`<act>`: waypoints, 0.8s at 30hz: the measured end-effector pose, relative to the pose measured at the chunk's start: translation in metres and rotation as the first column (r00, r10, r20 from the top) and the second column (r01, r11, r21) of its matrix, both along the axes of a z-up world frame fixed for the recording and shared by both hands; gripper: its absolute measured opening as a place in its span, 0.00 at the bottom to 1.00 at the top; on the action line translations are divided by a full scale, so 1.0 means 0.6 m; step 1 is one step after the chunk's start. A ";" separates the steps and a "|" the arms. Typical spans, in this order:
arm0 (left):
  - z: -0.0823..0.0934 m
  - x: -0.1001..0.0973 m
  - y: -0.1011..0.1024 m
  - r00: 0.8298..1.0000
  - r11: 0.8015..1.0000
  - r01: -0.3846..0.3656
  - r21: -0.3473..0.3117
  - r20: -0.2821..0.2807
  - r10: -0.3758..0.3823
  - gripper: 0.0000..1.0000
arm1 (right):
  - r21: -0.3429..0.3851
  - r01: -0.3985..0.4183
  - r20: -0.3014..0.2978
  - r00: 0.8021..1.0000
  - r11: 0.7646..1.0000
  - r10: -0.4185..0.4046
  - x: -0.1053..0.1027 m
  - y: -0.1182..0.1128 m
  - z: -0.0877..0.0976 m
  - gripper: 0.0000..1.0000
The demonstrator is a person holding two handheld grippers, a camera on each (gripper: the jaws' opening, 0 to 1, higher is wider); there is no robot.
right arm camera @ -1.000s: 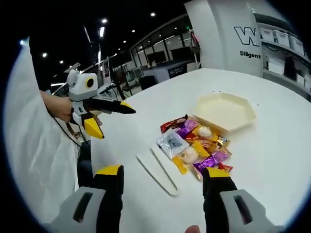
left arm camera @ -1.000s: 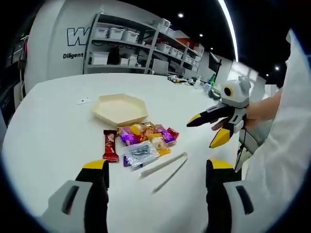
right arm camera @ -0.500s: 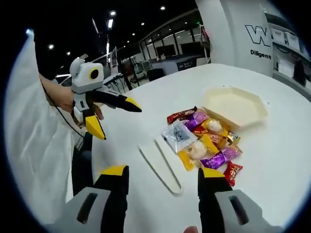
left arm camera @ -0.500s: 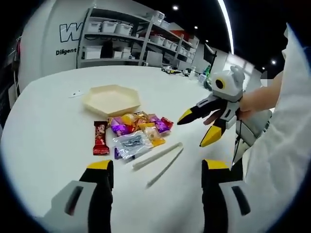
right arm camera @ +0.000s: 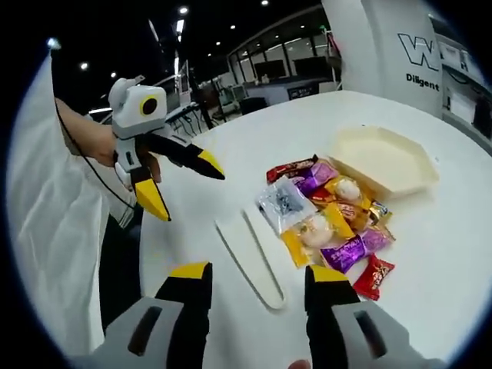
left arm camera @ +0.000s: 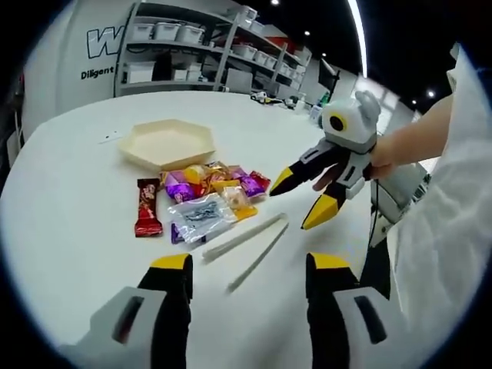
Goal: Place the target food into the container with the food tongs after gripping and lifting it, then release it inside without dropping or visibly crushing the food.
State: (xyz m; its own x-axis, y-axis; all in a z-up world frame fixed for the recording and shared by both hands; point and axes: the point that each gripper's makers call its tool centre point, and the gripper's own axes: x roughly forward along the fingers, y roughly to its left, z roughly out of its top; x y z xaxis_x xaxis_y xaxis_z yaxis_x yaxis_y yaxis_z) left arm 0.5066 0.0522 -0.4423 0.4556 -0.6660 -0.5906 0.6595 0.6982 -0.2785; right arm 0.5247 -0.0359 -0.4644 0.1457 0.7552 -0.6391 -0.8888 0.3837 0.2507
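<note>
Tongs are lying untouched: the pale flat plastic food tongs (left arm camera: 247, 243) are resting on the white round table (left arm camera: 69, 231), long axis running near-to-far just beyond your jaws. You are holding the right gripper (right arm camera: 250, 278) nearest, jaws apart and empty; the left gripper (left arm camera: 246, 269) is likewise gaping. Wrapped snacks (right arm camera: 330, 219) are piled beside the beige hexagonal tray (right arm camera: 388, 160). Right gripper view is showing the tongs' joined end.

Tongs (left arm camera: 247, 244) beside snack pile (left arm camera: 200, 204)
</note>
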 end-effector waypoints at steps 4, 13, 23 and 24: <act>-0.014 -0.004 -0.003 0.999 1.000 0.022 0.017 -0.034 -0.022 0.49 | -0.017 -0.036 -0.002 0.999 0.999 0.036 -0.006 0.006 -0.007 0.41; -0.042 -0.023 -0.011 0.990 0.996 0.082 0.046 -0.114 -0.077 0.37 | -0.067 -0.122 -0.010 0.993 0.990 0.122 -0.023 0.009 -0.029 0.39; -0.054 -0.019 -0.014 0.987 0.993 0.101 0.061 -0.132 -0.092 0.38 | -0.104 -0.167 -0.008 0.986 0.980 0.167 -0.028 0.007 -0.035 0.38; -0.056 -0.019 -0.014 0.987 0.993 0.103 0.064 -0.134 -0.094 0.38 | -0.102 -0.167 -0.007 0.986 0.981 0.167 -0.028 0.008 -0.035 0.38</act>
State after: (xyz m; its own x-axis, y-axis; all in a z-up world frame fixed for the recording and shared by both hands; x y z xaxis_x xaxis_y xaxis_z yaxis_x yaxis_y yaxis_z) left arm 0.4953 0.0438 -0.4757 0.3058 -0.6582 -0.6879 0.6870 0.6528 -0.3192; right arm 0.5081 -0.0314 -0.4851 0.0242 0.7001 -0.7136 -0.9427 0.2536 0.2168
